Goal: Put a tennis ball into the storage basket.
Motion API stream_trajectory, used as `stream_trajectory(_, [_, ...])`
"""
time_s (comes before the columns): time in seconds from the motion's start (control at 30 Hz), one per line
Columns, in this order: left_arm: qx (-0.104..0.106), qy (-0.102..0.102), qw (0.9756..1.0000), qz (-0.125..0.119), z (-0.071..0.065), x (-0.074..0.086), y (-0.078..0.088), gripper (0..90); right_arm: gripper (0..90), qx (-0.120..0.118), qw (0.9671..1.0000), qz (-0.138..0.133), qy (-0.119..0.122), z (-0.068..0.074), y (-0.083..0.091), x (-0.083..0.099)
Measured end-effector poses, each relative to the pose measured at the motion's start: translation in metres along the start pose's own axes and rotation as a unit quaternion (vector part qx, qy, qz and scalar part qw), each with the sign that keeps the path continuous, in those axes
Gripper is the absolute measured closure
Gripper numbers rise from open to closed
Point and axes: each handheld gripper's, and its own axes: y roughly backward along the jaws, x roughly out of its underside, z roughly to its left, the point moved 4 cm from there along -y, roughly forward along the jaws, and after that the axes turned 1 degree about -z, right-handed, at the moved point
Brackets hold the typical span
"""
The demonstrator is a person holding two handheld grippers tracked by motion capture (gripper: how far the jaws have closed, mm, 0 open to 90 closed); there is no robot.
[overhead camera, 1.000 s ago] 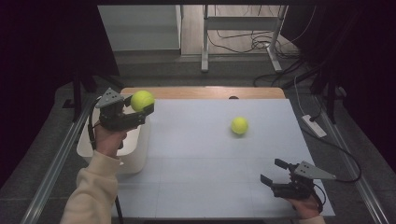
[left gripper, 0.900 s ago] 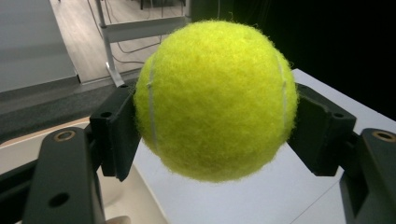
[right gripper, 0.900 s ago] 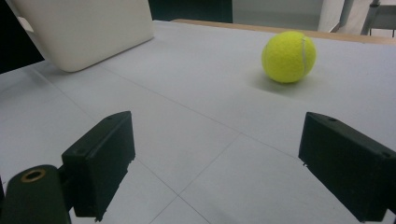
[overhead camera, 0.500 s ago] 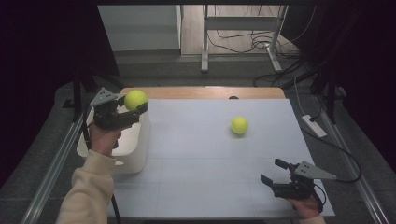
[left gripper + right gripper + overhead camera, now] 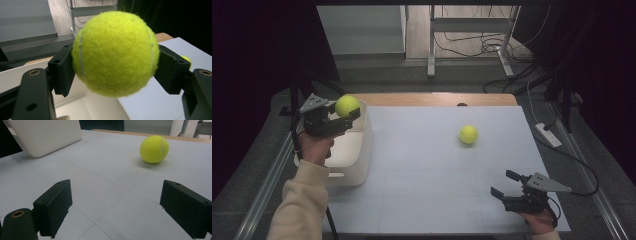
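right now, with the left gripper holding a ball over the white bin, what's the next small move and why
Probably lower it slightly and open the jaws. The left gripper is clamped on the ball, which hangs just above the white bin, so it should drop inside.

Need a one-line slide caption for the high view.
Left gripper holds a tennis ball over the white bin; a second ball lies on the table beyond the open right gripper.

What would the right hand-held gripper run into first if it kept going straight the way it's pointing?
Probably the bare white table top: the open right hand-held gripper looks across it, with the loose tennis ball ahead but off to the right of its line. Farther on stands the white bin, to the left. Depth is hard to judge.
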Motion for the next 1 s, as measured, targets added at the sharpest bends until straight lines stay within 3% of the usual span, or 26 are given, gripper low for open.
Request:
stream_trajectory(0.47, [-0.030,0.010,0.9994,0.015,0.019,0.003,-0.003,26.5,10.6,-0.001,1.0000,0.002,0.000,0.001,0.000,0.000])
stream_trajectory(1.0, [-0.065,0.026,0.9966,0.042,0.045,0.007,-0.010,26.5,10.7,0.000,1.0000,0.002,-0.001,0.001,-0.001,0.001])
